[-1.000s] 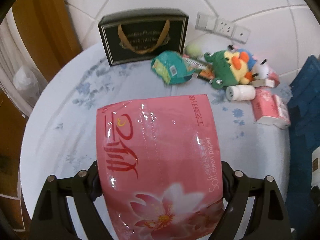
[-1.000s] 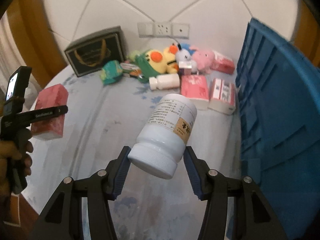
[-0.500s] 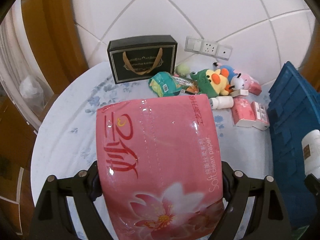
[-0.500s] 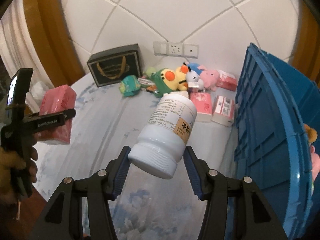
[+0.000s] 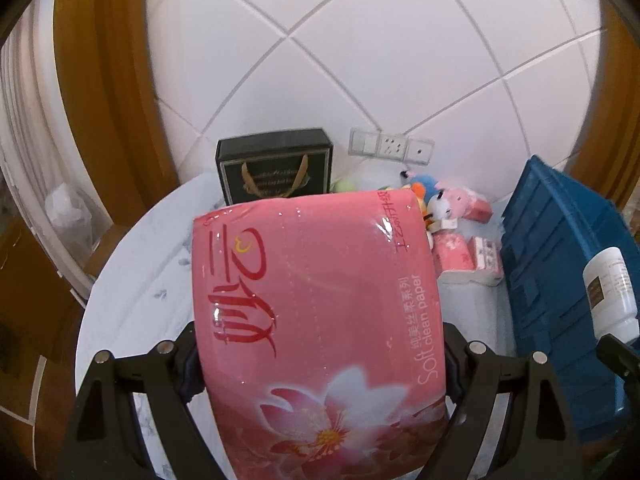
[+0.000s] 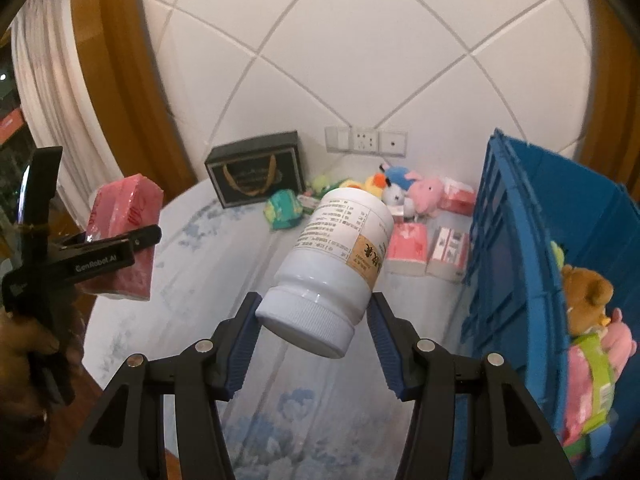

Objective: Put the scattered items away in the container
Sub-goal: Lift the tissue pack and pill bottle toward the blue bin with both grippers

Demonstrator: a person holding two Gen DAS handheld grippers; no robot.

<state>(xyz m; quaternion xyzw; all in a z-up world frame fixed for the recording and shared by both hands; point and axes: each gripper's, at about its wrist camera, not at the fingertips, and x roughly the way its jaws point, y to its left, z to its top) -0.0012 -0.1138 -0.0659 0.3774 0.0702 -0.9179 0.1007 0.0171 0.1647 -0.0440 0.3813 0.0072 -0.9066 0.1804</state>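
Note:
My left gripper is shut on a pink tissue pack and holds it high above the table; the pack also shows in the right wrist view. My right gripper is shut on a white pill bottle, cap towards me, held in the air left of the blue crate. The bottle also shows in the left wrist view in front of the crate. The crate holds a brown teddy and other soft items.
At the back of the round table stand a black gift bag, a green pouch, plush toys and pink tissue packs. Wall sockets sit above them. A wooden frame and curtain are at the left.
Both grippers have risen with their loads and the views have tilted up. The crate's inside has come into the right wrist view, and the bottle has moved closer to the crate.

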